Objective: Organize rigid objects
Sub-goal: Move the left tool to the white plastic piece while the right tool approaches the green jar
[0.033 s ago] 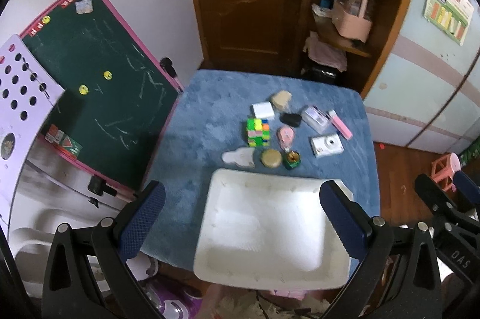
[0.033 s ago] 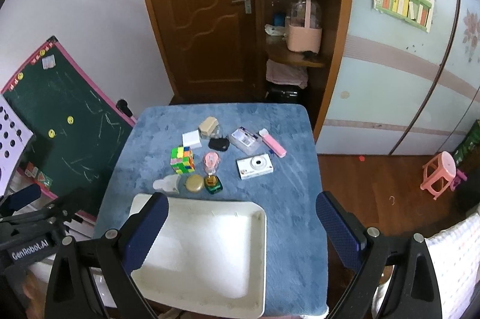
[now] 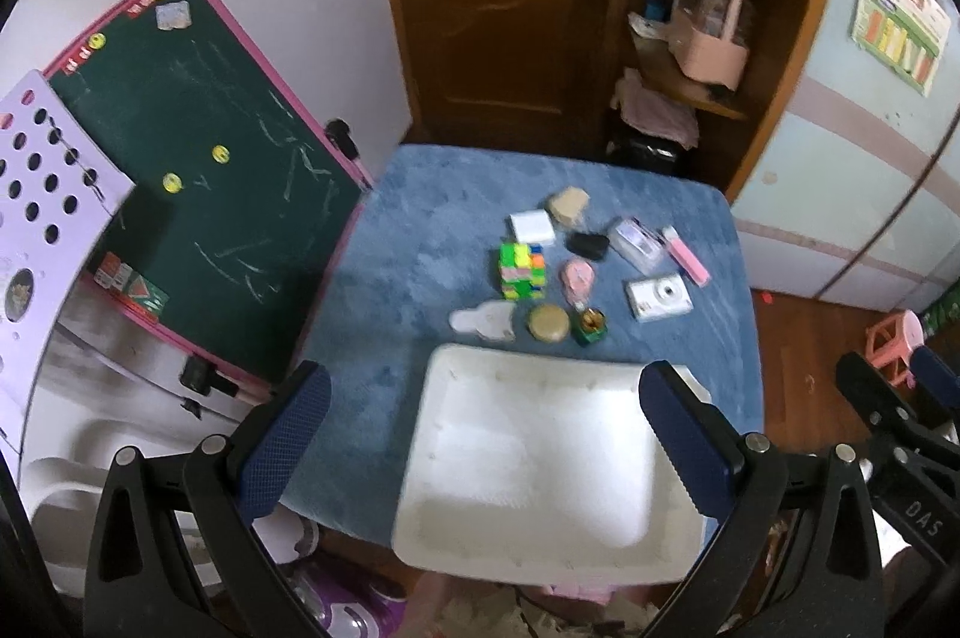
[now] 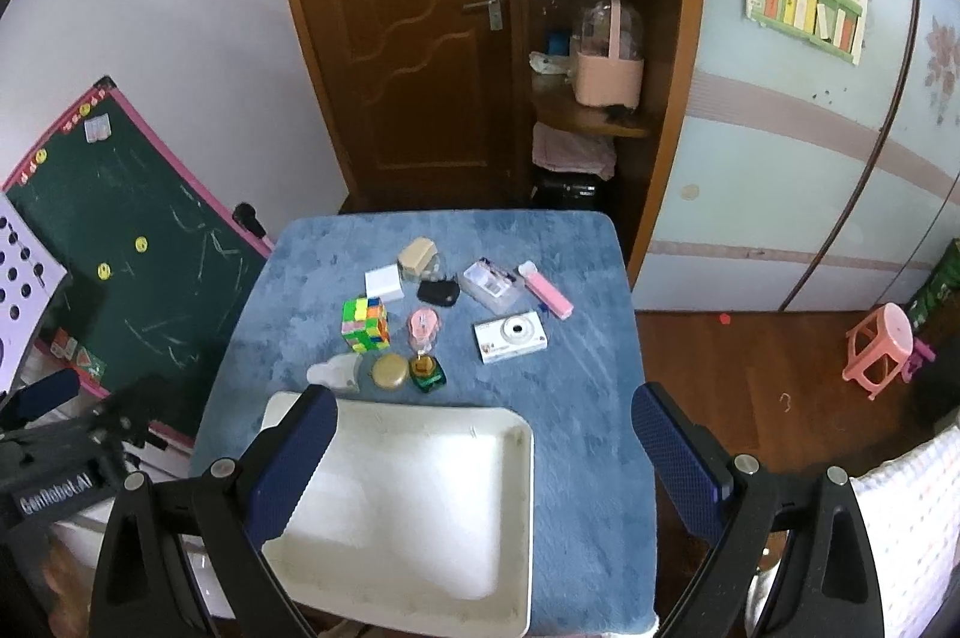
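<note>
A white tray [image 3: 540, 458] lies on the near part of the blue-covered table [image 3: 420, 242], and nothing is in it. Beyond it sit several small items: a colourful cube [image 3: 523, 270], white camera [image 3: 658, 299], pink bar [image 3: 687, 258], clear box [image 3: 637, 242], black pouch [image 3: 588, 242], gold tin [image 3: 547, 323] and green jar [image 3: 589, 325]. My left gripper [image 3: 485, 386] hovers open over the tray's near end. My right gripper [image 4: 485, 404] hangs open above the tray [image 4: 420, 488] and cloth, well short of the cube [image 4: 365, 323] and camera [image 4: 510, 335].
A green chalkboard [image 3: 198, 194] leans against the table's left side. Behind the table are a brown door [image 4: 408, 38] and a corner shelf [image 4: 600, 116] with a pink basket. A pink stool [image 4: 879, 350] stands on the wood floor to the right.
</note>
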{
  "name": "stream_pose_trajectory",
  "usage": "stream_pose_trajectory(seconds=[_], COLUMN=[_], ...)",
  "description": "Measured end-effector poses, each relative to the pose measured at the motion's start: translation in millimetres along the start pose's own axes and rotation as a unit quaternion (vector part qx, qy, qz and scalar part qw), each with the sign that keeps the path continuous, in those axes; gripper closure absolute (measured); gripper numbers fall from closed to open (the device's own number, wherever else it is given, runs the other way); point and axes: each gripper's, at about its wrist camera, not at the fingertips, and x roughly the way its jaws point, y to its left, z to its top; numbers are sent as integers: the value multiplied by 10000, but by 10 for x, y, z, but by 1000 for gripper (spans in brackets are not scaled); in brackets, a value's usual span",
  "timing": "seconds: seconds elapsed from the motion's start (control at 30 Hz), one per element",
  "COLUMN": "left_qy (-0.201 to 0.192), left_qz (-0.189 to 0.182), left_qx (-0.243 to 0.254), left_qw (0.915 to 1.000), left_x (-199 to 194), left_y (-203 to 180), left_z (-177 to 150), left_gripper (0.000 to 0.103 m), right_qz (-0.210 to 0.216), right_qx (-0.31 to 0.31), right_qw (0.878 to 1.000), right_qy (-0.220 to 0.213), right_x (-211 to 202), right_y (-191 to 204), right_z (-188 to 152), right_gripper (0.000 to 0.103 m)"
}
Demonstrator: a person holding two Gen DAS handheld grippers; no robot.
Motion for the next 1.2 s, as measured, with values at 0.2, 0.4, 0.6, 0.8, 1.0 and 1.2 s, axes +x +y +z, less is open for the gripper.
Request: stream_pose_trajectory(seconds=[0.2,0.4,0.6,0.8,1.0,1.2], left_qy=[-145,-213,52,614,1318,1828], left_qz=[96,3,-408,-756,-1252,-1423], left_qx=[-16,411,1587,2853,2993,3305], left_qw=[9998,9989,9865,9535,9367,9149], left_x=[165,531,1346,2381,3157,3637], left_y=[286,529,535,427,432,397], left_z=[330,670,844,776,674,511], left_gripper=[1,1,1,1,1,1], right_qz=[-158,-162,-113,-184,-336,-357], right_qx=[-47,83,480,583,608,44], right_qw=[9997,9998,9972,9923,9821,9728], right_qy=[-186,-56,559,1075,1752,2289], right_x=[56,292,921,1753,2655,3305], right_y=[89,231,375,570,698,800], right_z=[136,343,492,440,188,33], right_gripper=[4,4,4,4,6,11])
